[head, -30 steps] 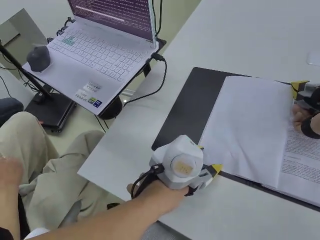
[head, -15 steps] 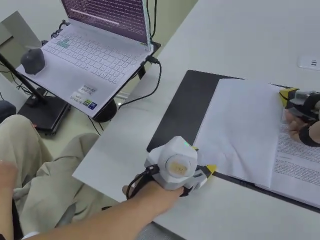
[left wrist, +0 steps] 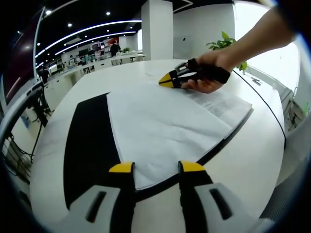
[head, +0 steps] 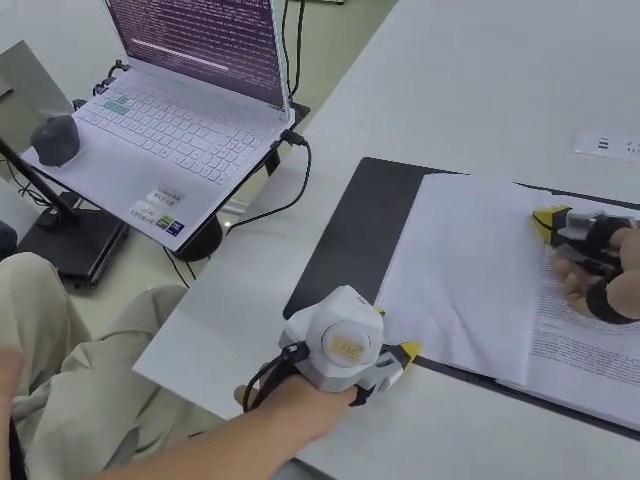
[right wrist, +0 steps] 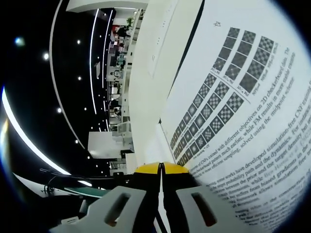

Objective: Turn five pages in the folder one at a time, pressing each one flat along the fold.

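The right gripper (head: 545, 222) has slid a little along the fold toward the person since 1 second ago, while the left gripper (head: 402, 356) is staying at the near edge of the folder (head: 350, 235); the headset camera has also swung, so the whole scene is sitting differently.

The folder is lying open on the white table (head: 480, 70), its black cover showing to the left. The turned page (head: 460, 270), blank and white, is lying over that cover, slightly rippled. Beside it, the printed page (head: 585, 350) is facing up.

The right gripper is pressing its yellow tips onto the paper where the turned page is meeting the printed page. In the right gripper view its 2 jaws are meeting tip to tip, with nothing visibly between them, and the printed page (right wrist: 233, 73) is showing rows of checkerboard figures above lines of text.

The left gripper is resting by the near corner of the turned page. In the left gripper view its 2 jaws are standing apart, empty, pointing across the folder's edge.

To the left, beyond the table's edge, an open laptop (head: 160, 130) is sitting on a stand, with a grey mouse (head: 55, 138) on it.
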Action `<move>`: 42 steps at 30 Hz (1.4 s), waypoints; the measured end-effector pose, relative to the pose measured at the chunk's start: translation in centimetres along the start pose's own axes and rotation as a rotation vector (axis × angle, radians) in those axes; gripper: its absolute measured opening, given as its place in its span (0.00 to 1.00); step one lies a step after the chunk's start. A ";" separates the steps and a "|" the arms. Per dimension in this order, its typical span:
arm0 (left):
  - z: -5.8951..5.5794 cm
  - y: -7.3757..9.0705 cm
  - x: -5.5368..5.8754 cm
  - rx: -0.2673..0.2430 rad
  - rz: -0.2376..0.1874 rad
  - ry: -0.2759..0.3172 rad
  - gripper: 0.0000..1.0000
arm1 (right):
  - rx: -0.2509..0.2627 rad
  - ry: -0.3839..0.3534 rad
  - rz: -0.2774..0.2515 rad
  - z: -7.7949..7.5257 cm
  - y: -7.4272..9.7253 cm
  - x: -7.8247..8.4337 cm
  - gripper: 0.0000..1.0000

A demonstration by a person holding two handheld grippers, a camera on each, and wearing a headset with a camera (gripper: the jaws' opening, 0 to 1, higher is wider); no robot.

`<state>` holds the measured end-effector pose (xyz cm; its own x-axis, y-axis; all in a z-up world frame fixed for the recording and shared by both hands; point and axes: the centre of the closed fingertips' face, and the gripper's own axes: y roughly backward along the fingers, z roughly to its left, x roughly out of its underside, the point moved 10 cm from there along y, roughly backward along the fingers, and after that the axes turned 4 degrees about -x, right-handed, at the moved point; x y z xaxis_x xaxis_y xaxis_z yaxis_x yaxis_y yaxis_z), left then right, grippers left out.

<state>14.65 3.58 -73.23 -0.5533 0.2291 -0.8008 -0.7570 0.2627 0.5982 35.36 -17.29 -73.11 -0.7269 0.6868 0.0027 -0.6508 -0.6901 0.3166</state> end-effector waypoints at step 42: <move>-0.1 0.1 -0.1 -0.001 -0.002 0.003 0.34 | 0.006 0.003 0.171 -1.9 6.3 5.6 0.00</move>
<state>14.58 3.51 -73.05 -0.5527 0.2254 -0.8023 -0.7585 0.2628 0.5963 26.78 -18.23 -72.93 -0.8275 0.5588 0.0545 -0.5162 -0.7955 0.3174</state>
